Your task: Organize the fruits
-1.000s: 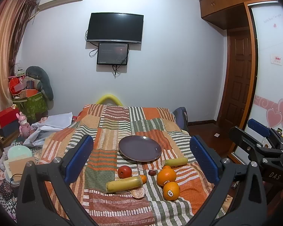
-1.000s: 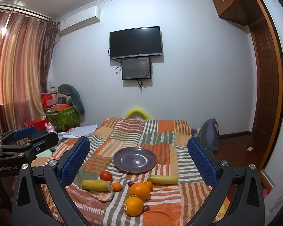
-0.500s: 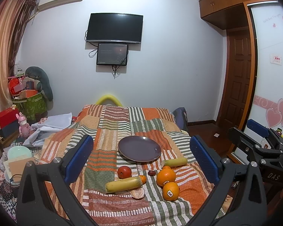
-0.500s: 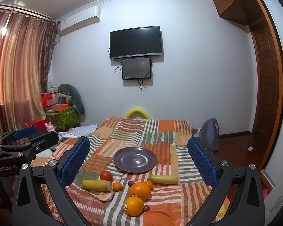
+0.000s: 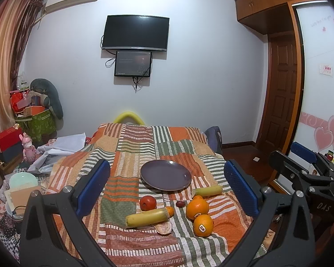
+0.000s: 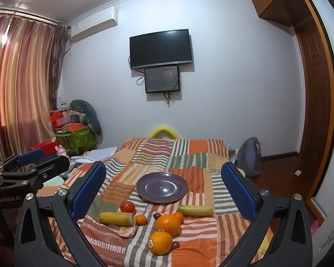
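Nothing has moved since the earlier frames: both claws hover wide and empty over the bed point(image 5: 131, 146). The plate point(image 5: 165, 174) lies bare, the fruit just before it, so sorting hasn't started; next, close on an orange point(image 5: 197, 206). Only the right view shows the second date point(image 6: 175, 245).
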`<state>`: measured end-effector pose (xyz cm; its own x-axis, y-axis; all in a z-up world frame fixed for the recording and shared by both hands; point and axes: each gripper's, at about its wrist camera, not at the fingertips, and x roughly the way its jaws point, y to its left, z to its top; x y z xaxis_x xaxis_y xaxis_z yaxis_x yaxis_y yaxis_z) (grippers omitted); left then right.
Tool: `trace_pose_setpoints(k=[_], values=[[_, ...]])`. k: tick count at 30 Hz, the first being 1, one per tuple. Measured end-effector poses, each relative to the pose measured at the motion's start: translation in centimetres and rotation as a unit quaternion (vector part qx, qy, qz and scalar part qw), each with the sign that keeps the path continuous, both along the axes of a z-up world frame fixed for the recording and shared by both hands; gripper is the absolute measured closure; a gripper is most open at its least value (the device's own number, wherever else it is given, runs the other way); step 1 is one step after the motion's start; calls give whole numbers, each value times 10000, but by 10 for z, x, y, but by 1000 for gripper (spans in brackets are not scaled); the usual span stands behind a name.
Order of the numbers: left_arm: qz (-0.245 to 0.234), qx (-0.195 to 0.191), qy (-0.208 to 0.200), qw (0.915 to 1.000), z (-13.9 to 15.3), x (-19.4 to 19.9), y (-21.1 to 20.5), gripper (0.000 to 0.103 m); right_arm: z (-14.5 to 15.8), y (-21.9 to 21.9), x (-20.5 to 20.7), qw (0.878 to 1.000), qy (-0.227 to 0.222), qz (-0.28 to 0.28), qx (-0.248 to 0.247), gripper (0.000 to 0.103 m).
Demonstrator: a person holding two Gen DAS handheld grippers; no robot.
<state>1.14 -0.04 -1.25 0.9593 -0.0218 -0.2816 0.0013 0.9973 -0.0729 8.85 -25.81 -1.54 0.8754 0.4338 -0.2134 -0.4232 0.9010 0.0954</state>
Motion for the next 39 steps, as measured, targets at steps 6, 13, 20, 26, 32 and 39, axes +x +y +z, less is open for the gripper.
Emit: trace_pose_setpoints(k=[6, 13, 20, 26, 32, 39], values=[[-21, 89, 151, 9998, -8, 10, 3, 0, -15, 1, 14, 9994, 335, 92, -74, 3], [-9, -12, 726, 9974, -32, 38, 21, 22, -49, 8, 38, 9931, 1024, 296, -485, 31], [-48, -5, 1406, 9901, -67, 71, 38, 30, -91, 13, 62, 9775, 1873, 520, -816, 44], [-190, 71, 2060, 9783, -107, 96, 45, 30, -117, 20, 76, 9634, 2422, 714, -895, 44], [-326, 202, 2577, 9655, -141, 118, 47, 29, -134, 37, 83, 9517, 2722, 974, -1033, 44], [-505, 391, 2924, 9541, -167, 143, 49, 25, -153, 47, 90, 9413, 2979, 1097, -1150, 44]])
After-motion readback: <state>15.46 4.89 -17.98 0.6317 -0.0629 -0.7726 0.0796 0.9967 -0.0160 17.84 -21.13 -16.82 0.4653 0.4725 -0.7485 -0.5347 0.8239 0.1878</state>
